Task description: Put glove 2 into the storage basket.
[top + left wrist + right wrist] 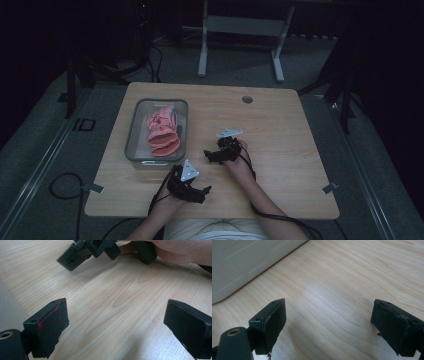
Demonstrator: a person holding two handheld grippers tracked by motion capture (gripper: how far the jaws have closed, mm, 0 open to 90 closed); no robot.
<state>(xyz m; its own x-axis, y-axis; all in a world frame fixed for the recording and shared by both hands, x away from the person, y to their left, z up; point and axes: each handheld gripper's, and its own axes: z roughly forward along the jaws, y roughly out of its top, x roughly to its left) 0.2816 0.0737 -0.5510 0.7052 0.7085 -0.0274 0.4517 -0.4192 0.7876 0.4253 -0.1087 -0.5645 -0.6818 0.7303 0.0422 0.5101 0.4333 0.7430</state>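
While both tools rest low on the wooden bench (pixel 280 125), the high view shows a clear bin (pixel 131 145) holding a pink glove (pixel 162 132), cuff toward the person. The left hand-held gripper (pixel 202 192) lies just below the bin's near right corner; the right hand-held gripper (pixel 212 155) sits just right of the bin, level with the glove's cuff. Neither touches the glove.

In the left gripper view, the left tool's jaws stand spread wide over bare wood, with the right hand-held gripper (pixel 87 250) ahead and the bin's wall (pixel 10 310) at the left edge.

In the right gripper view, that tool's jaws are likewise spread with nothing between them, and the bin's pale wall (pixel 249 262) lies ahead to the left.

The step in hand appears to be a rest before a reach. The next move likely calls for lifting a gripper over the bin's rim and lowering it onto the glove.
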